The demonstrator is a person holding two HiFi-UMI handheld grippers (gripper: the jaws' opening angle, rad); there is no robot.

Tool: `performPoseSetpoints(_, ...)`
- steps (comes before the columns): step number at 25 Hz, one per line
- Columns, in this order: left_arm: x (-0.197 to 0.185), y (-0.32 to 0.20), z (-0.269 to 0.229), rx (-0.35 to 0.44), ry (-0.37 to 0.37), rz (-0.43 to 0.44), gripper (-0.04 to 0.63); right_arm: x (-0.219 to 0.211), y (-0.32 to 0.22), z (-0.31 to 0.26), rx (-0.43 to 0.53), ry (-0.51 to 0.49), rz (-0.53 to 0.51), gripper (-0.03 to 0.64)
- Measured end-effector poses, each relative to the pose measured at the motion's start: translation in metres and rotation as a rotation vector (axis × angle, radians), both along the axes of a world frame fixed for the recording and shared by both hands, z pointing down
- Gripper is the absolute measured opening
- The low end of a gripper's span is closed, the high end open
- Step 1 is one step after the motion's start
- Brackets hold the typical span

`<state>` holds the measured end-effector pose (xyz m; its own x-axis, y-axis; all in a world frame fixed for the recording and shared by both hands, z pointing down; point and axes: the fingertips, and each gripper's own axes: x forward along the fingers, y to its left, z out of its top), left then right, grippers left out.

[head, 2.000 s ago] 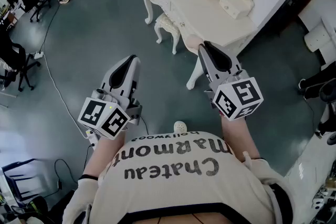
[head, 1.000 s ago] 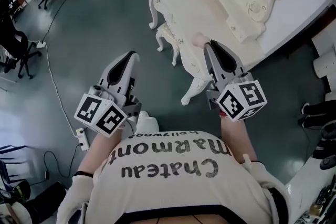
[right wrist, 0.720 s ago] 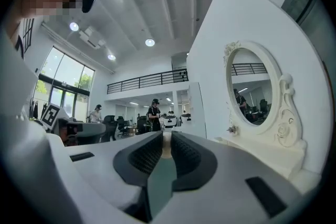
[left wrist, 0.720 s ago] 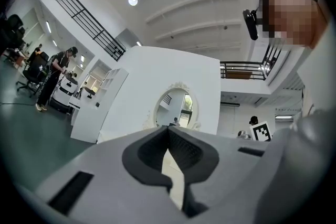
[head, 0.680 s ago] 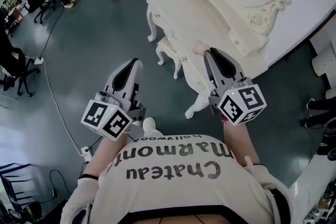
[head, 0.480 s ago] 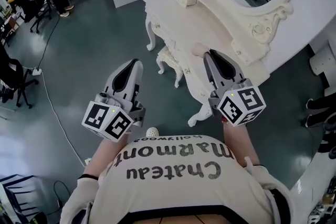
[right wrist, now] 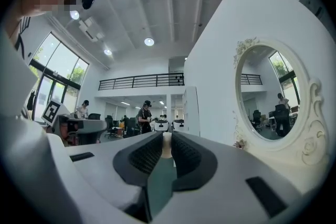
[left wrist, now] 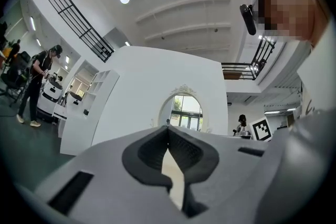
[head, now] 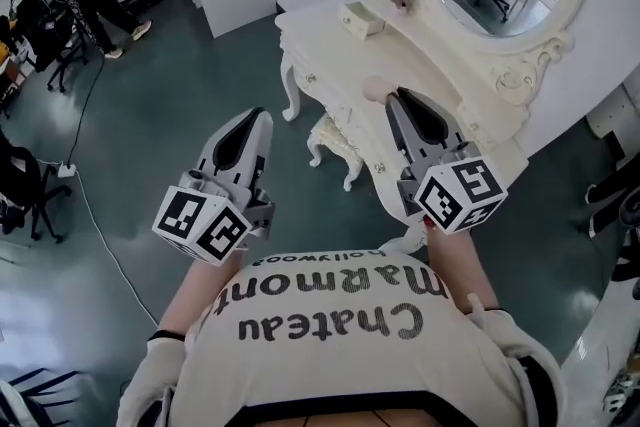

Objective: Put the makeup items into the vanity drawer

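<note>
The right gripper's [head: 393, 95] jaws are pinched on a pale pink makeup item [head: 371, 90] whose rounded end pokes leftward over the vanity's [head: 445, 65] front edge, long axis unclear, while the left gripper's [head: 258, 114] jaws meet, empty, above the floor [head: 150, 125].

Your left gripper [head: 256, 115] and right gripper [head: 393, 97] are matt grey plastic with black ribbed pads [right wrist: 148, 156]. Between the right fingers sits a matt pale-pink item [head: 372, 90]. Ahead of them, the vanity [head: 325, 40] is glossy cream and the floor [head: 170, 105] is smooth.
</note>
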<state>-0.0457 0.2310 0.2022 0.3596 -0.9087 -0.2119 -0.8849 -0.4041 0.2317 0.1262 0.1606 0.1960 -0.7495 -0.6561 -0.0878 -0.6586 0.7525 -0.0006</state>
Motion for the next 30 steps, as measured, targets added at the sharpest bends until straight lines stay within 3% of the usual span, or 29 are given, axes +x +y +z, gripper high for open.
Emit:
performPoseSetpoints(4, -0.022, -0.014, 0.014, -0.027, 0.014, 0.014, 0.009, -0.022, -0.015, 0.016, -0.034, 0.026, 0.010, 0.070)
performPoseSetpoints(10, -0.045, -0.038, 0.055, -0.131, 0.070, 0.021, 0.009, -0.047, -0.046, 0.047, -0.113, 0.065, -0.004, 0.069)
performPoseSetpoints(16, -0.071, -0.071, 0.068, -0.146, 0.074, -0.017, 0.009, -0.075, -0.094, 0.065, -0.138, 0.076, -0.030, 0.069)
performPoseSetpoints(30, -0.113, -0.236, 0.061, -0.157, 0.088, -0.024, 0.009, -0.116, -0.267, 0.063, -0.145, 0.077, -0.023, 0.069)
